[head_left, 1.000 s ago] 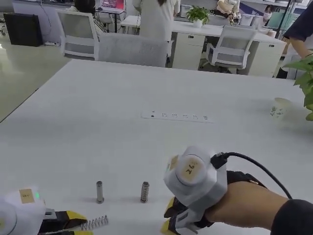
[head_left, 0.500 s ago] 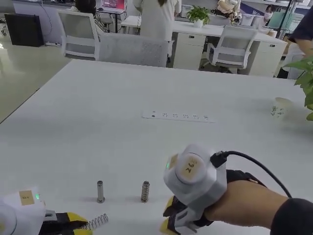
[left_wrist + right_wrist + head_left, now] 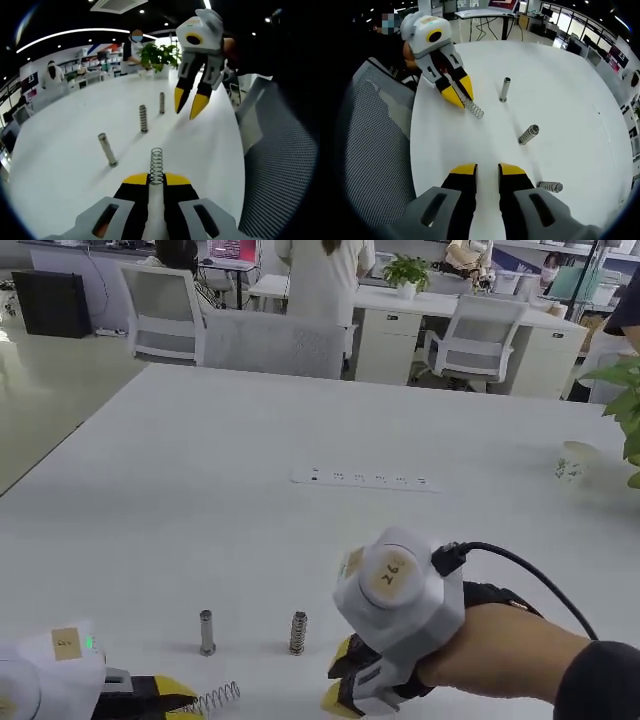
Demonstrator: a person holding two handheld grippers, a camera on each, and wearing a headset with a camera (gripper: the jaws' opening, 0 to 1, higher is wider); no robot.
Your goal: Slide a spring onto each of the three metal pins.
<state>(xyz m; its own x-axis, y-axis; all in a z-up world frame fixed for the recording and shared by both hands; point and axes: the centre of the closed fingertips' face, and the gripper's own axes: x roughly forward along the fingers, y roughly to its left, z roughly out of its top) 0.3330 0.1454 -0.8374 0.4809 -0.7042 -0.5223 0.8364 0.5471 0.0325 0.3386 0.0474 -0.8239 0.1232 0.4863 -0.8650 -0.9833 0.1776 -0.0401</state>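
Holding spring (image 3: pixel 156 157) end-on in clamped left gripper (image 3: pixel 156 178), probably for lining up with bare pin (image 3: pixel 107 149); right gripper (image 3: pixel 487 171) empty, jaws slightly apart

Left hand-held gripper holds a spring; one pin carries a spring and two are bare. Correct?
Not quite. In the left gripper view the middle pin and far pin carry springs; just the near pin is bare. The left hand-held gripper does hold a spring.

L gripper (image 3: pixel 156 176) low, jaws pinched on spring (image 3: pixel 156 161) | R gripper (image 3: pixel 487 170) hovers, tips down, jaws a bit apart | R hand (image 3: pixel 505 652) wraps it
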